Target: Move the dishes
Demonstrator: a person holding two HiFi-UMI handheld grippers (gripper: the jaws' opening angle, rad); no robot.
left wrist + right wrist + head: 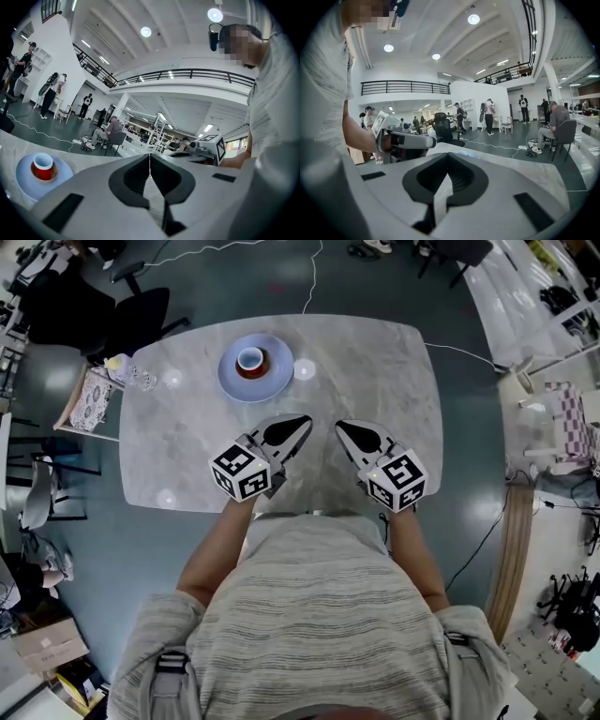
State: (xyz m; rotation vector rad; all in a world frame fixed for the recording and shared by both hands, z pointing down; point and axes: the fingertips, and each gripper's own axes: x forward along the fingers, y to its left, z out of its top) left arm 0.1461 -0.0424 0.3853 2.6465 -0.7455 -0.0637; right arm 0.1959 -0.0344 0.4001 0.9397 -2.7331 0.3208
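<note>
1. Marble table (pixel 375 409) lies beneath the left gripper (pixel 306 419) and right gripper (pixel 339 425), side by side near its front edge, each with its jaws pressed together on nothing.
2. Beyond both sets of fingertips, well apart from them, lies the blue plate (pixel 234 382).
3. On it stands a red-and-white cup (pixel 250 358).

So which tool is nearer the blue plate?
Left. The left tool is just short of the blue plate, slightly to its right; the right tool is farther to the right. Neither touches it.
</note>
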